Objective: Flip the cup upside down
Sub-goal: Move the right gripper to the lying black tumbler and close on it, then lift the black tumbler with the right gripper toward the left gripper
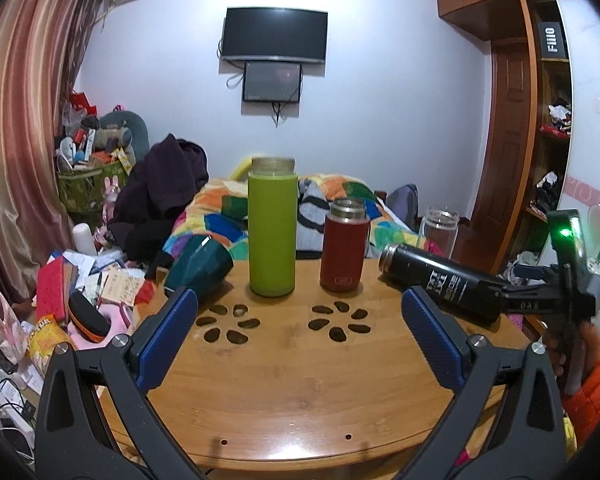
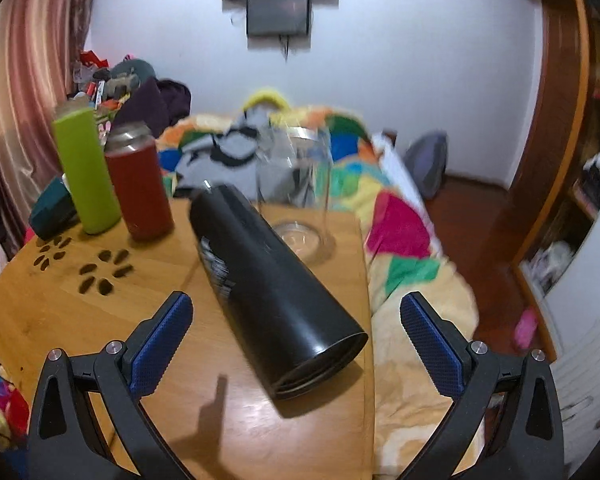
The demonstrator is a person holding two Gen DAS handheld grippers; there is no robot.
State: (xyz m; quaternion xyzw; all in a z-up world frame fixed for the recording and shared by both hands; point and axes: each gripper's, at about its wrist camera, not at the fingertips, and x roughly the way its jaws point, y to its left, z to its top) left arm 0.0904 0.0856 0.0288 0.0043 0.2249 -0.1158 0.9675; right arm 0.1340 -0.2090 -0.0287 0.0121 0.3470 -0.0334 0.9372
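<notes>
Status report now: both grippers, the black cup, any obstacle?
Left gripper open, empty. Right gripper open around black cup, not touching. Cup on its side, not flipped. Glass jar close behind it.

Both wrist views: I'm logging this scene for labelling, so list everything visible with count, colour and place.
black cup: one, black, on its side, table's right
green cup: one, lime green, upright, table's far middle
red cup: one, dark red, upright, right of the green cup
teal cup: one, dark teal, tipped over, table's far left
glass jar: one, clear, upright, table's far right
table: one, light wood, under the cups
screens: two, black, far wall
quilt: one, multicoloured, on the bed behind the table
left tongs: one, black with blue pads, open, empty
right tongs: one, black with blue pads, open either side of the black cup
</notes>
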